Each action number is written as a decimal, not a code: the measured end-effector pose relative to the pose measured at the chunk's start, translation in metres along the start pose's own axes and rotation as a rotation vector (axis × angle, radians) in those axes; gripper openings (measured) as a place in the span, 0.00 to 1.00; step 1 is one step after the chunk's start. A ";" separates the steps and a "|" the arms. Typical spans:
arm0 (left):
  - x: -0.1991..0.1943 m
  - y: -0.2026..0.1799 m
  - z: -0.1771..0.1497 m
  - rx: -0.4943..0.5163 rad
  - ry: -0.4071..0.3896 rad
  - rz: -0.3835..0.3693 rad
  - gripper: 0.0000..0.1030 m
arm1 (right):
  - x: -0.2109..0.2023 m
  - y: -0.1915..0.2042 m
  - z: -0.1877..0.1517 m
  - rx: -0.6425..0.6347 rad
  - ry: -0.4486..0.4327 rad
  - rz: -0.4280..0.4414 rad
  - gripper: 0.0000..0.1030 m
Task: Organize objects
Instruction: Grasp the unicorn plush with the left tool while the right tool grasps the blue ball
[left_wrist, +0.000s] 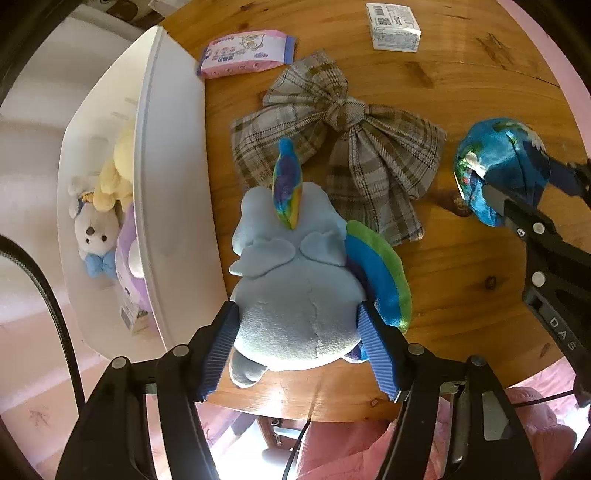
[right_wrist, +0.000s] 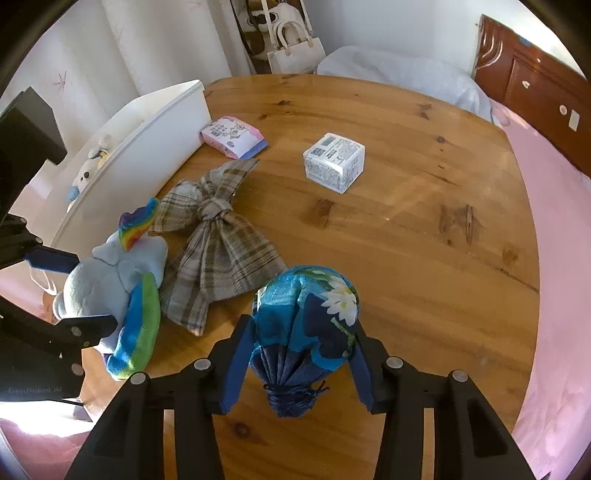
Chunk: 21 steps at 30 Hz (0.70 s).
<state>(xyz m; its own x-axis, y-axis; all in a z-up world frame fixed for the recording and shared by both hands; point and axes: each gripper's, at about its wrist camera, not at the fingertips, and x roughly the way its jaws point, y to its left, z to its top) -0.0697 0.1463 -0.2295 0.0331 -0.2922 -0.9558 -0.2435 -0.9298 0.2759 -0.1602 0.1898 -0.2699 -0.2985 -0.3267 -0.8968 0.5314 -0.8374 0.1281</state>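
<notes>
A light blue plush pony (left_wrist: 295, 295) with a rainbow mane and tail lies on the round wooden table (left_wrist: 461, 266) next to the white bin (left_wrist: 170, 184). My left gripper (left_wrist: 297, 314) is shut on its body, one blue pad pressing each flank. The right wrist view shows the pony (right_wrist: 110, 280) at the left, with the left gripper (right_wrist: 92, 291) around it. My right gripper (right_wrist: 303, 328) is shut on a blue floral cloth pouch (right_wrist: 306, 325), its tied end pointing toward the camera. In the left wrist view the pouch (left_wrist: 498, 166) and right gripper (left_wrist: 524, 177) sit at the right.
A plaid fabric bow (right_wrist: 218, 243) lies between the two grippers. Farther back are a pink wipes pack (right_wrist: 232, 138) and a white printed box (right_wrist: 334, 162). The bin holds a white bear (left_wrist: 94, 229), a yellow plush (left_wrist: 118, 170) and a purple plush (left_wrist: 129, 266). A pink bed (right_wrist: 554, 258) borders the table's right.
</notes>
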 end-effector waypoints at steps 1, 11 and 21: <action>0.000 0.000 -0.003 -0.005 0.001 -0.005 0.66 | -0.001 0.000 -0.001 0.009 -0.001 0.007 0.43; -0.001 0.001 -0.033 -0.012 0.034 -0.062 0.56 | -0.008 0.004 -0.011 0.082 0.044 0.089 0.36; -0.019 -0.008 -0.060 0.060 0.006 -0.095 0.15 | -0.017 0.005 -0.015 0.104 0.045 0.123 0.34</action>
<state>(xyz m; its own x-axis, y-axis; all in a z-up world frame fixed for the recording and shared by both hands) -0.0104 0.1463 -0.2079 0.0646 -0.2050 -0.9766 -0.2963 -0.9385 0.1774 -0.1404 0.1977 -0.2606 -0.1988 -0.4116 -0.8894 0.4761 -0.8338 0.2794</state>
